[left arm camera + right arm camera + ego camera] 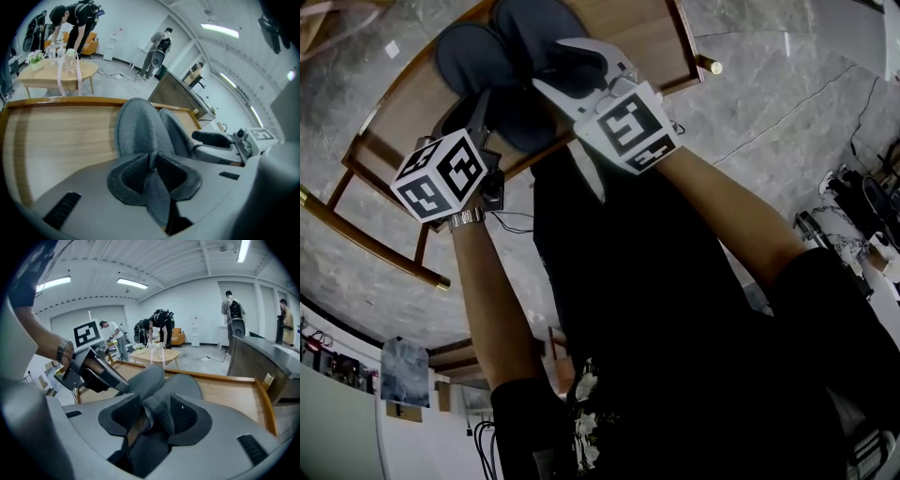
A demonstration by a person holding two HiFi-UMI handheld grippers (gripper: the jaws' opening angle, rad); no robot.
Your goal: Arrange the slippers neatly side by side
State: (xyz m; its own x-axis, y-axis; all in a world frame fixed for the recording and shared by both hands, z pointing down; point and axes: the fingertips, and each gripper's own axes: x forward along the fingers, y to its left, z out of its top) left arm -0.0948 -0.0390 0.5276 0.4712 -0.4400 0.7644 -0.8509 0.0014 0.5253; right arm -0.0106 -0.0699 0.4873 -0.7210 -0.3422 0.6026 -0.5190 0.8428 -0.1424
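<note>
I saw left slipper point(467, 54) and right slipper point(534, 33) side by side on wooden table point(649, 42), 12 o'clock. Left gripper point(481, 105) sat at left heel, 7 o'clock side. Right gripper point(572, 70), jaws spread, straddled right heel.

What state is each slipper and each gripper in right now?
Left slipper: sole down on the wooden table, heel rim pinched.
Right slipper: sole down, close beside the left slipper, toes the same way.
Left gripper: shut on left slipper.
Right gripper: open, right slipper's heel rim loose between its jaws.
</note>
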